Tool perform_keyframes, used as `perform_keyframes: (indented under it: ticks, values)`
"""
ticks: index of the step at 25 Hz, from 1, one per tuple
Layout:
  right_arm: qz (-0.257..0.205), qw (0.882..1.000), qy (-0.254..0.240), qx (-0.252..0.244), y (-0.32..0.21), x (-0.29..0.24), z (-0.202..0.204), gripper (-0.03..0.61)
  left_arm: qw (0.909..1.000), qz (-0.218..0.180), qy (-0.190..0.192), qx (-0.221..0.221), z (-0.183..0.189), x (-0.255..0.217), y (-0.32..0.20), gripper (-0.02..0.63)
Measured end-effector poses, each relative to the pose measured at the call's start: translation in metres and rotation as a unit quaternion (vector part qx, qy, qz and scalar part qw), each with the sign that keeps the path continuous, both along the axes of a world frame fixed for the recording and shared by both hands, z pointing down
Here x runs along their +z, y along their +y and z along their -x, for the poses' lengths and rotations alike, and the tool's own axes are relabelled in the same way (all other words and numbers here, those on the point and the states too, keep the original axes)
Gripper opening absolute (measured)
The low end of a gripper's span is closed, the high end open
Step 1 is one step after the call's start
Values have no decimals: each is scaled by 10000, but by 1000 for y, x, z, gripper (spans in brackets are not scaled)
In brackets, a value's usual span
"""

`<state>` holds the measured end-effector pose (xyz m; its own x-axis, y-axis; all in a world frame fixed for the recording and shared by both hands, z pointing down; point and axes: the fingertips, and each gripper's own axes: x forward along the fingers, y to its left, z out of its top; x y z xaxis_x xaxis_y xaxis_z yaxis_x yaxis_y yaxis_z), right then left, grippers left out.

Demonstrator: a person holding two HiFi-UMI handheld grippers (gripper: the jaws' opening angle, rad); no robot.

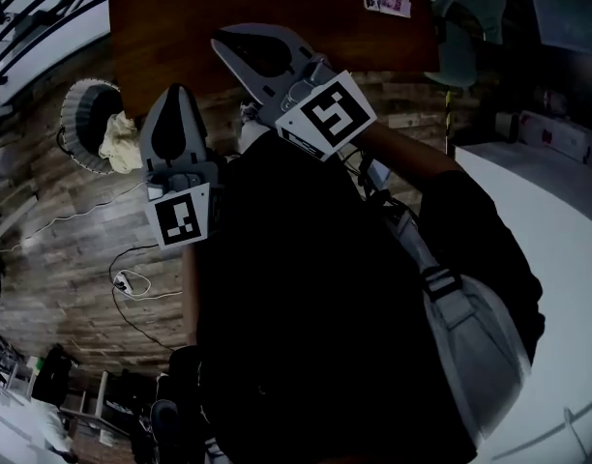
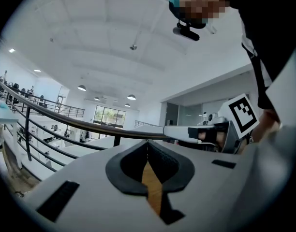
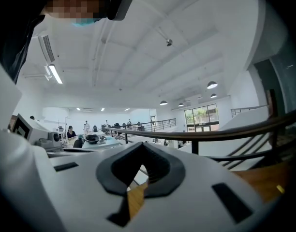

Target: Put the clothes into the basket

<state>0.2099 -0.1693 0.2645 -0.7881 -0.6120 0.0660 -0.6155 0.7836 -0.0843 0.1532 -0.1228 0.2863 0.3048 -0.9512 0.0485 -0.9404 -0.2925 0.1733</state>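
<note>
In the head view both grippers are held up in front of the person's black-clad chest. My left gripper has its jaws closed together with nothing between them, and so has my right gripper, just right of it. A round ribbed basket stands on the floor at the left with a pale crumpled cloth in it, apart from both grippers. In the left gripper view my left gripper points level at a railing. In the right gripper view my right gripper is shut and empty too.
A brown wooden table fills the top of the head view, with small cards on it. A cable and power strip lie on the plank floor. A white curved surface lies at the right. A dark handrail crosses ahead.
</note>
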Motion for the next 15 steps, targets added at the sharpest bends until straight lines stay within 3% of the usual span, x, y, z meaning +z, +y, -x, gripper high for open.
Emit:
perform_keyframes:
  ticks: [7, 15]
  values:
    - [316, 9947, -408, 891, -17, -1, -74, 9, 9991, 16, 173, 392, -49, 4, -36, 14]
    - [556, 9818, -398, 1771, -14, 13, -124, 8, 9936, 126, 161, 1115, -90, 10, -48, 14]
